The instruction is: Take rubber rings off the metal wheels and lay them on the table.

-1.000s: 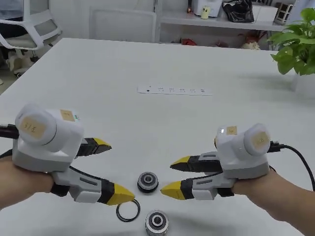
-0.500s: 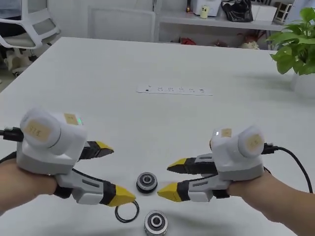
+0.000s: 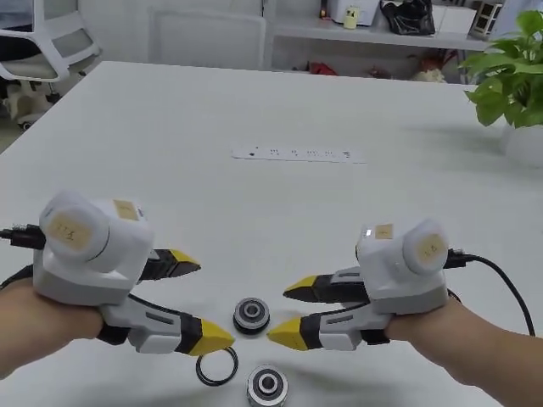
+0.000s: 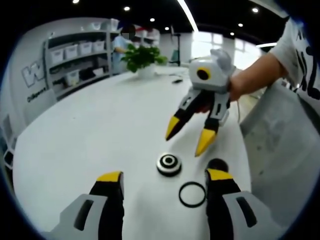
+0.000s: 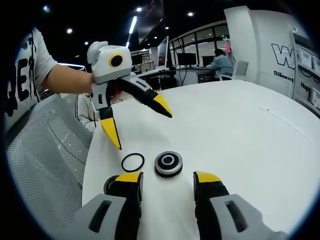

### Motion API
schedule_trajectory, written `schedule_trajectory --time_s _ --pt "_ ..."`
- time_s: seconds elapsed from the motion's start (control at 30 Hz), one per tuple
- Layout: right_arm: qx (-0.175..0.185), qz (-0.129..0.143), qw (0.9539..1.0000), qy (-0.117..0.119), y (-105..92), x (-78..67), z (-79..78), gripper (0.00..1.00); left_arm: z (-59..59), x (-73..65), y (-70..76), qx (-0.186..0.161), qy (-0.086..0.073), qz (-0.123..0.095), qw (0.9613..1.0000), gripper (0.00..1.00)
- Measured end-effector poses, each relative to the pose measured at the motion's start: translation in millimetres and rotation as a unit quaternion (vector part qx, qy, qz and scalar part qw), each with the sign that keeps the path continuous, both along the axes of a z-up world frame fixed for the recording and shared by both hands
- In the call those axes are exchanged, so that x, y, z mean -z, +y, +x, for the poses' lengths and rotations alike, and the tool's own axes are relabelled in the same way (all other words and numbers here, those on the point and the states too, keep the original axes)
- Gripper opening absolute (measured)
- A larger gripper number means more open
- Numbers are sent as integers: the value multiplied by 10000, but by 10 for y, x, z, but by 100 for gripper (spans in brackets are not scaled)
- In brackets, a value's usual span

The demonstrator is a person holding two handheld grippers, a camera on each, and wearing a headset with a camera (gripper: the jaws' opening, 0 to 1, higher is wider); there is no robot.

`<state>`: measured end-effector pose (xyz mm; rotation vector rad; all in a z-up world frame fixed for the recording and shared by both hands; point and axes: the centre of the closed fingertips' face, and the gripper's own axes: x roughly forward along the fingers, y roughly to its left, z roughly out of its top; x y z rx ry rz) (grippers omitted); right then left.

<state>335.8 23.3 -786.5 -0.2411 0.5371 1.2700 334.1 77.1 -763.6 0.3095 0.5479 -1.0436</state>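
A metal wheel [image 3: 252,314] with its dark rubber ring still on lies on the white table [image 3: 254,212], between my two grippers. A second wheel [image 3: 267,386] sits nearer me, and a loose black rubber ring [image 3: 217,366] lies flat beside it. My left gripper [image 3: 204,301] is open just left of the first wheel, holding nothing. My right gripper [image 3: 281,312] is open just right of it, also holding nothing. In the left gripper view the wheel [image 4: 169,164] and ring [image 4: 192,194] lie between the jaws. The right gripper view has the wheel [image 5: 168,163] ahead and the ring [image 5: 132,162] to its left.
A white power strip [image 3: 297,155] lies mid-table, farther away. A potted plant [image 3: 509,76] stands at the back right, an office chair [image 3: 51,51] at the back left. A black cable [image 3: 505,284] trails from the right gripper.
The right gripper has crept a little left, closer to the wheel. The left gripper has barely shifted. Wheels and loose ring lie where they were.
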Motion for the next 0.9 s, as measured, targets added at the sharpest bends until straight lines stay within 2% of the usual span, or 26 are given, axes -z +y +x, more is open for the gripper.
schedule_trajectory --time_s 0.43,0.9 --pt "-19 -14 10000 19 3 37 -3 37 0 43 -48 34 52 -2 10000 59" --pt "-16 32 10000 53 43 57 24 34 27 69 -131 94 70 -25 9999 56"
